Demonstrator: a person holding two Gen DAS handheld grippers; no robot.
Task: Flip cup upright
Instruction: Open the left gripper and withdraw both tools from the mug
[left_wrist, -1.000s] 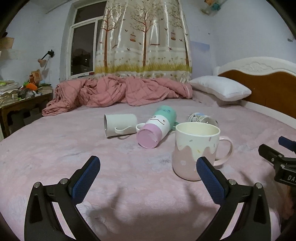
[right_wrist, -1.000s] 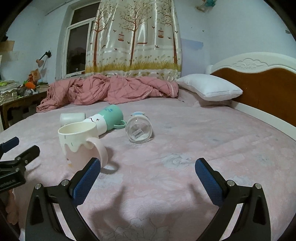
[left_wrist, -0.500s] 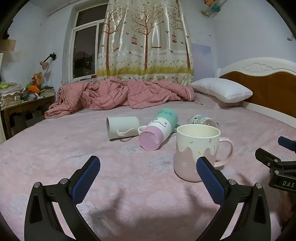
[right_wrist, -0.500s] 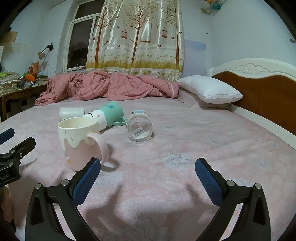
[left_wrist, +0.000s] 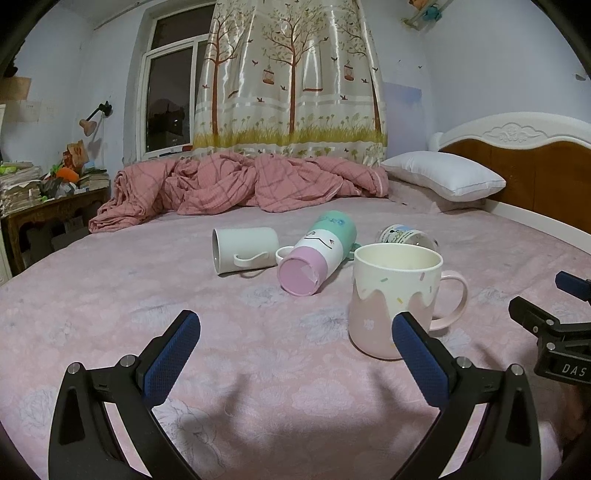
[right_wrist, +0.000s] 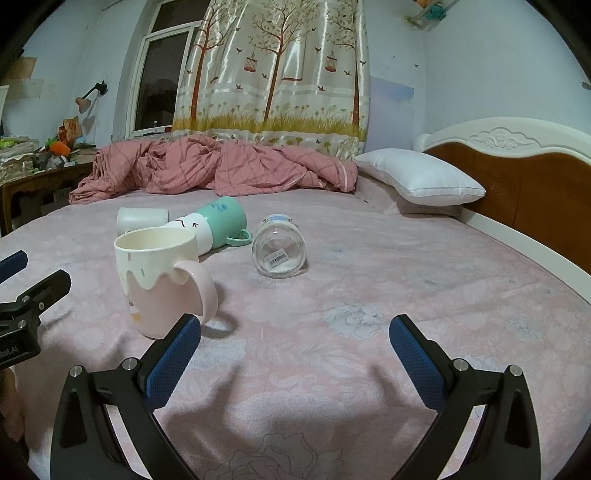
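A pink and cream mug (left_wrist: 397, 299) (right_wrist: 162, 280) stands upright on the pink bed (left_wrist: 258, 369), handle to the right. Behind it lie on their sides a white mug (left_wrist: 245, 251) (right_wrist: 142, 219), a pink, white and green cup (left_wrist: 317, 253) (right_wrist: 214, 225) and a clear glass jar (right_wrist: 279, 251) (left_wrist: 406, 234). My left gripper (left_wrist: 295, 343) is open and empty, just short of the upright mug. My right gripper (right_wrist: 295, 343) is open and empty, to the right of the mug.
A crumpled pink quilt (left_wrist: 236, 184) lies at the back of the bed. A white pillow (left_wrist: 443, 175) and a wooden headboard (left_wrist: 535, 177) are at the right. A cluttered wooden table (left_wrist: 44, 206) stands at the left. A curtain (left_wrist: 291, 77) hangs behind.
Both views have tilted up a little and drawn slightly back from the cups. The cups have not moved and both grippers stay open.
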